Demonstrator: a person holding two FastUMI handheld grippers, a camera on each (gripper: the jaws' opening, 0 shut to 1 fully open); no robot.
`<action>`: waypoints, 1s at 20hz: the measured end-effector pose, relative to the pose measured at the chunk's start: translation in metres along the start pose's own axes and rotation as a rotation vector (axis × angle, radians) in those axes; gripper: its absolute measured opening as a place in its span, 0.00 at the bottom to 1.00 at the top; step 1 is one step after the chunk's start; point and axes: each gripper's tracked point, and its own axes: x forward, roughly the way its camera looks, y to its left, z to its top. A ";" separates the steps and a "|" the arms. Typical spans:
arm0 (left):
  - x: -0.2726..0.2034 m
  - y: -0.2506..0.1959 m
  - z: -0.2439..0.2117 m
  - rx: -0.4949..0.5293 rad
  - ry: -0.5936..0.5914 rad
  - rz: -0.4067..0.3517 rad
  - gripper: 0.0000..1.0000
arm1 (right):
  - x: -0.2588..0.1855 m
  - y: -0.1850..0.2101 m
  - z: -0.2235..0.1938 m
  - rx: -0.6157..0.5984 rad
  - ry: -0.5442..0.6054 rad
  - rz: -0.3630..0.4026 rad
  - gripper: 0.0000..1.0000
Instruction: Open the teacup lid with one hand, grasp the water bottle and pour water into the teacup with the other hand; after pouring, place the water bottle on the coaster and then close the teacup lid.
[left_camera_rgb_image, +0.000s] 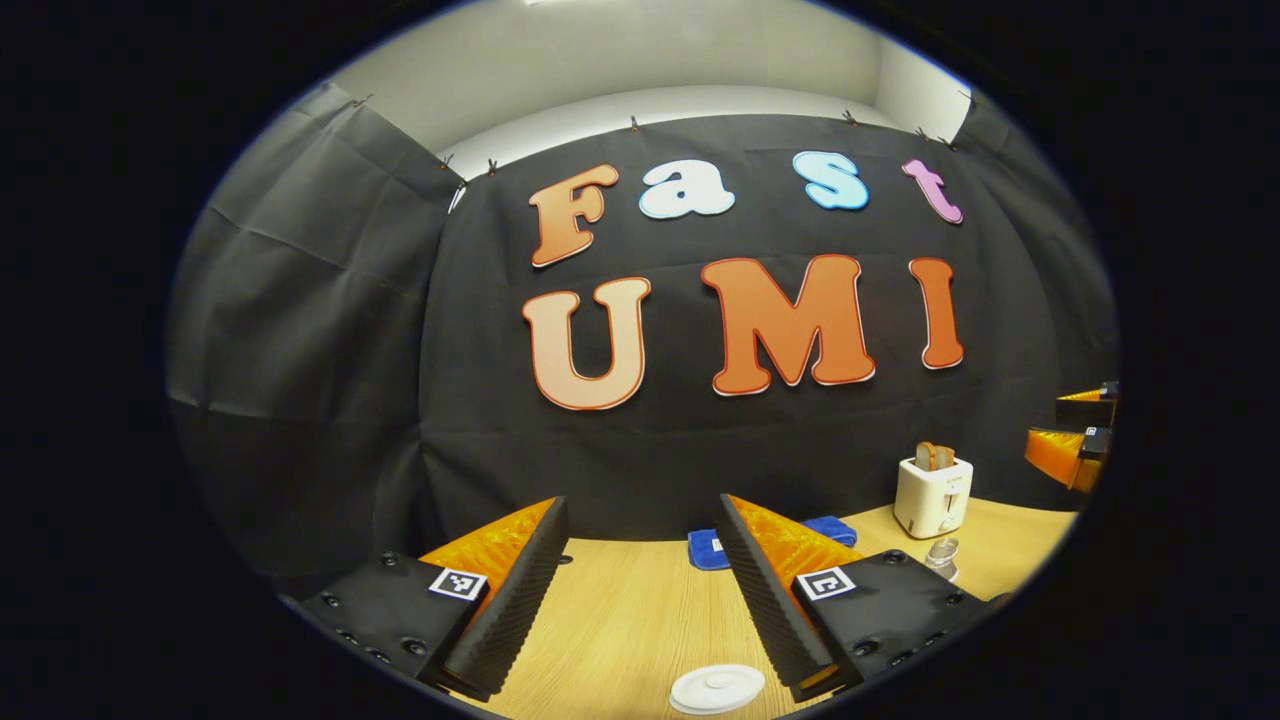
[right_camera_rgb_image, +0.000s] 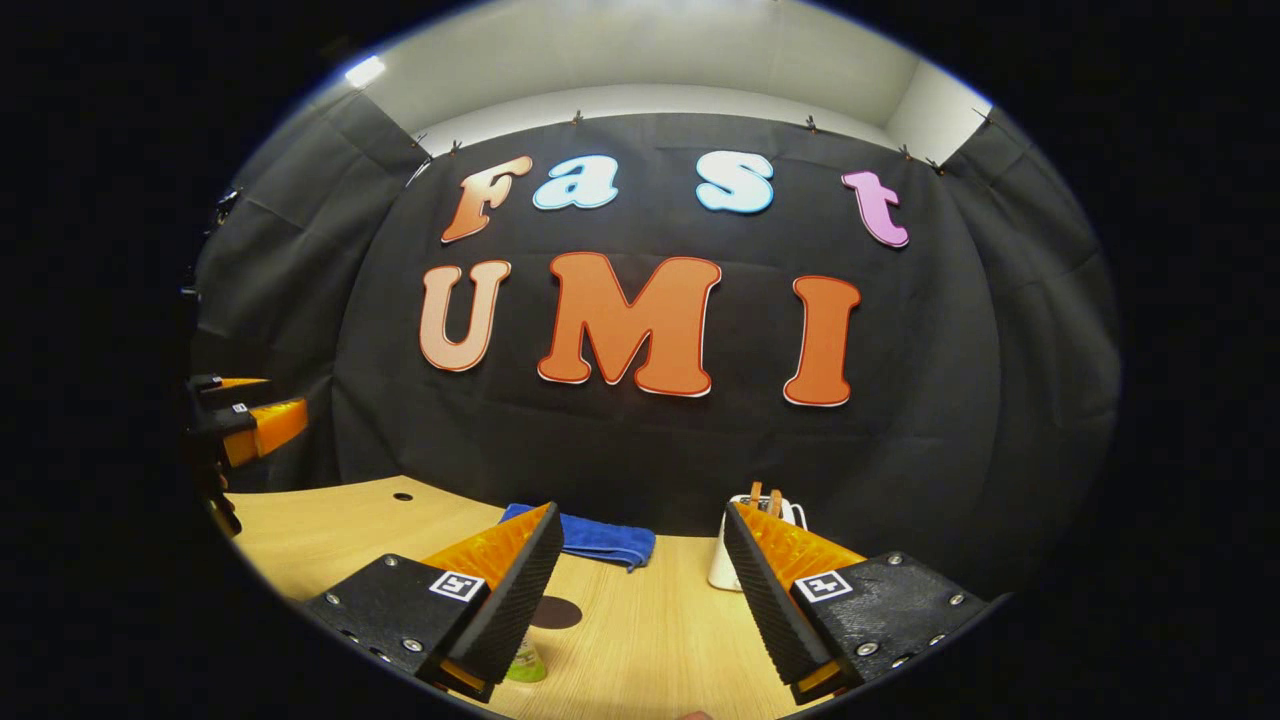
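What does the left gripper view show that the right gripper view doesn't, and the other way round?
Left gripper view: a white round disc on the table and a small clear glass item in front of the toaster.
Right gripper view: a dark round coaster, what looks like a greenish bottle beside one finger, and a hole in the tabletop.
Both: the wooden table, blue cloth, white toaster, and the left gripper and right gripper open and empty.

A white toaster (left_camera_rgb_image: 932, 496) holding 2 slices of toast (left_camera_rgb_image: 934, 456) stands at the far right of the wooden table (left_camera_rgb_image: 620, 610). A folded blue cloth (right_camera_rgb_image: 596, 538) lies left of it, against the wall.
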 end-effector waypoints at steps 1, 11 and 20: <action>0.001 -0.005 -0.008 -0.003 0.011 -0.012 0.96 | 0.000 0.003 -0.004 0.004 0.006 0.010 0.96; -0.003 -0.024 -0.105 -0.026 0.191 -0.109 0.99 | -0.003 0.033 -0.058 -0.004 0.093 0.094 0.97; -0.015 -0.057 -0.166 -0.050 0.282 -0.247 0.98 | -0.014 0.057 -0.098 0.022 0.163 0.180 0.97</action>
